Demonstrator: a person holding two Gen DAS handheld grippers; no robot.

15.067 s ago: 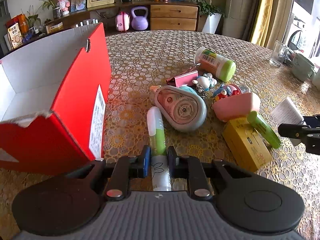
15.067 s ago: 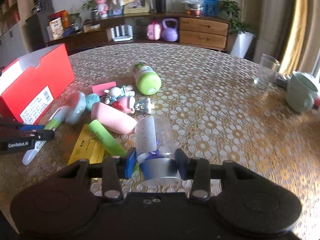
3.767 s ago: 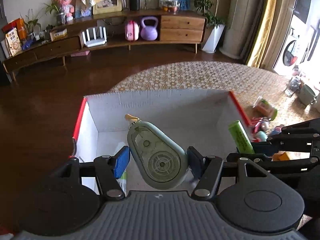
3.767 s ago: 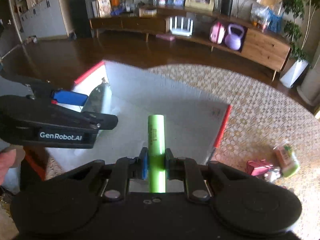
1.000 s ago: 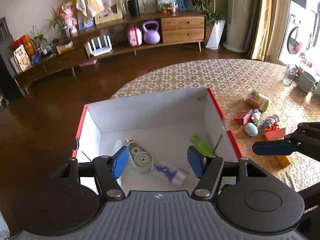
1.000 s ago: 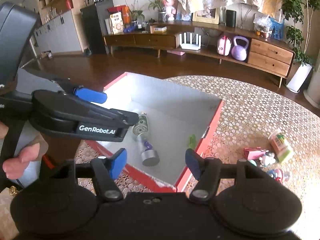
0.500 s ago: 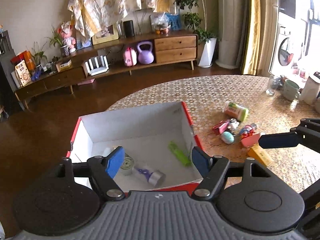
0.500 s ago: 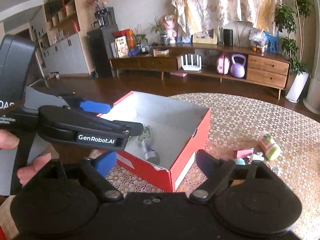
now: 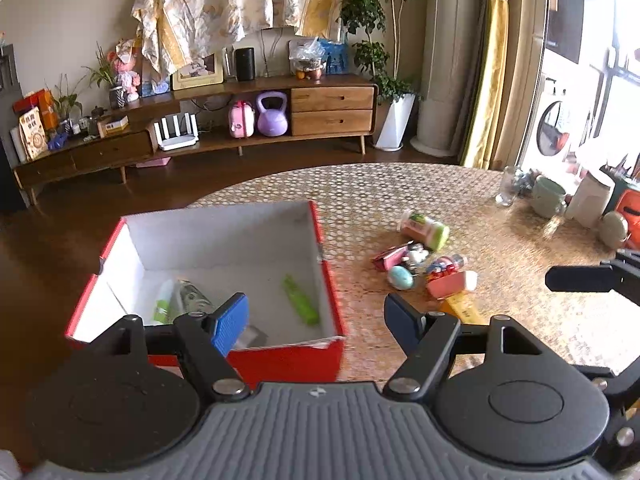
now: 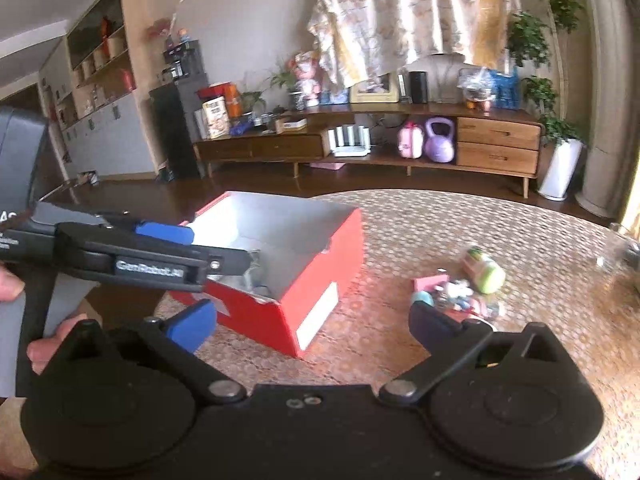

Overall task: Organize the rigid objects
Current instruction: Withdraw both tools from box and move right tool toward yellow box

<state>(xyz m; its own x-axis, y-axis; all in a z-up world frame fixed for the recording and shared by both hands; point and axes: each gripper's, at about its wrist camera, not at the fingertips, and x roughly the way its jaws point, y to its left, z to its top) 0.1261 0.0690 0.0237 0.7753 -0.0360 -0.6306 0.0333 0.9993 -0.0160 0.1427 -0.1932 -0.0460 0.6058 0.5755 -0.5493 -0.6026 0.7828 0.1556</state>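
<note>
The red box [image 9: 320, 236] with a white inside stands on the patterned table's left part. In it lie a green tube [image 9: 301, 300], a tape dispenser [image 9: 192, 298] and a white-green tube [image 9: 162, 304]. My left gripper [image 9: 316, 312] hovers over the box's near wall, jaws opening, nothing between them. My right gripper [image 10: 310, 320] hangs nearer than the box [image 10: 320, 264], jaws opening wide and empty. Loose on the table to the right lie a green-capped bottle [image 9: 425, 230], a pink box [image 9: 390, 258], a teal egg [image 9: 401, 277], a pink case [image 9: 450, 283] and a yellow box [image 9: 464, 310].
A glass [image 9: 506, 190], a green mug [image 9: 550, 196] and a white jar [image 9: 588, 200] stand at the table's far right. A person's hand [image 10: 48, 340] holds the left gripper [image 10: 192, 246]. Dark floor and a wooden sideboard [image 9: 332, 108] lie beyond the table's edge.
Both grippers have drawn back from the box and to the right, so the box looks smaller. Both pairs of jaws stand wider than a second ago, the right one most.
</note>
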